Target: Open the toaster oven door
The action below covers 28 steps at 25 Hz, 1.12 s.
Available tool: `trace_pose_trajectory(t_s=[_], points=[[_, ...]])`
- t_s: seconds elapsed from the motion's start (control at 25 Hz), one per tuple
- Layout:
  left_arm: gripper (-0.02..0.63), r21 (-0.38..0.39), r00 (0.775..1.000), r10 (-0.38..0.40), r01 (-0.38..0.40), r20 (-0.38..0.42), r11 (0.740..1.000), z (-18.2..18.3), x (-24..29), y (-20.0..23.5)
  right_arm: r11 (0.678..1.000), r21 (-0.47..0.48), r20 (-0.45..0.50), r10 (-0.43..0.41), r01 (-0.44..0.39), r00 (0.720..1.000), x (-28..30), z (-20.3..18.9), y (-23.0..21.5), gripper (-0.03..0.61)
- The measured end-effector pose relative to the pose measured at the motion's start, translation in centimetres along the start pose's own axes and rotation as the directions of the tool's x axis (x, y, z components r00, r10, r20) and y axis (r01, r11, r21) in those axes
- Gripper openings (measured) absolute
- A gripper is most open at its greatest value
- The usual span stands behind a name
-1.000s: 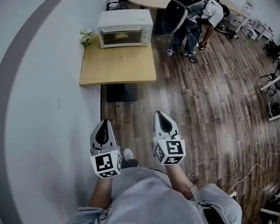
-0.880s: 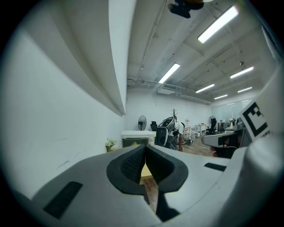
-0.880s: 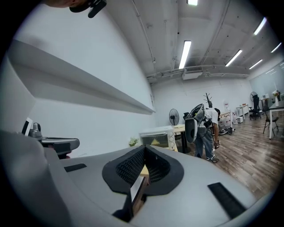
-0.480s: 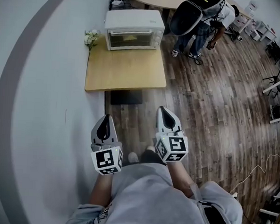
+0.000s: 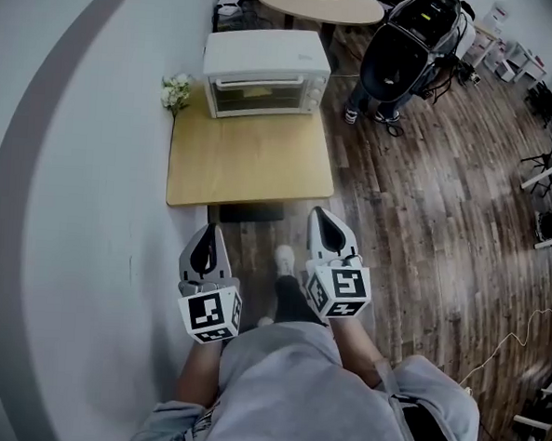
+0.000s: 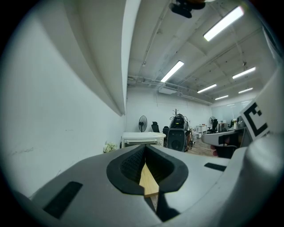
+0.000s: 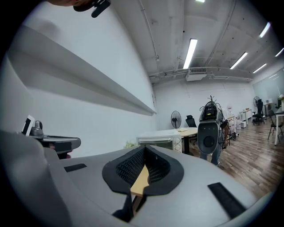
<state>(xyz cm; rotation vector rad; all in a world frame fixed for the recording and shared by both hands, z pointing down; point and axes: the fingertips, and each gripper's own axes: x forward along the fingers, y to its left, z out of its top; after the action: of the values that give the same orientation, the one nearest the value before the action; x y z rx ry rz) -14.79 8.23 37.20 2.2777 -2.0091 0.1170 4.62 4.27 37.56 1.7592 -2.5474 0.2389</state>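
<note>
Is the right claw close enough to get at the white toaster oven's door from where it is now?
Probably not yet. The right claw hangs short of the light wooden table's near edge, and the white toaster oven sits at its far end. The bare tabletop between leaves the way free.

Grey short-sleeved shirt (image 5: 293, 393), grey black-lined left claw (image 5: 210, 230) and right claw (image 5: 317, 212), black-and-white marker cubes (image 5: 209, 318), white shoe (image 5: 284, 258)

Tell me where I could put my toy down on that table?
The wooden table is bare all across its near part, from the front of the toaster oven to the near edge. The far end is crowded: the oven fills it, with flowers squeezed beside it against the wall.
</note>
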Motion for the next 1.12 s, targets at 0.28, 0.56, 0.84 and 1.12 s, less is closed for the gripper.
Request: trace_pose_trajectory(t_s=[0.28,0.56,0.84,1.12], points=[[0.004,0.013,1.0,0.019,-0.019,-0.001,1.0,1.6,8.9,1.7,0.998,-0.043,-0.018,0.042,-0.043,0.999,8.5,1.3,-1.8,-0.002],[0.003,0.009,1.0,0.017,-0.017,-0.022,1.0,2.3,17.5,1.7,0.993,-0.082,-0.04,0.082,-0.085,0.996,16.8,2.8,-4.3,-0.002],[0.005,0.023,0.999,0.003,-0.002,-0.046,1.0,3.2,25.7,1.2,0.988,-0.095,-0.087,0.117,-0.125,0.989,24.0,3.6,-7.0,-0.002],[0.005,0.044,0.998,-0.011,0.014,-0.058,0.999,3.5,31.8,0.6,0.973,-0.143,-0.147,0.159,-0.18,0.976,29.5,3.4,-9.0,0.0]])
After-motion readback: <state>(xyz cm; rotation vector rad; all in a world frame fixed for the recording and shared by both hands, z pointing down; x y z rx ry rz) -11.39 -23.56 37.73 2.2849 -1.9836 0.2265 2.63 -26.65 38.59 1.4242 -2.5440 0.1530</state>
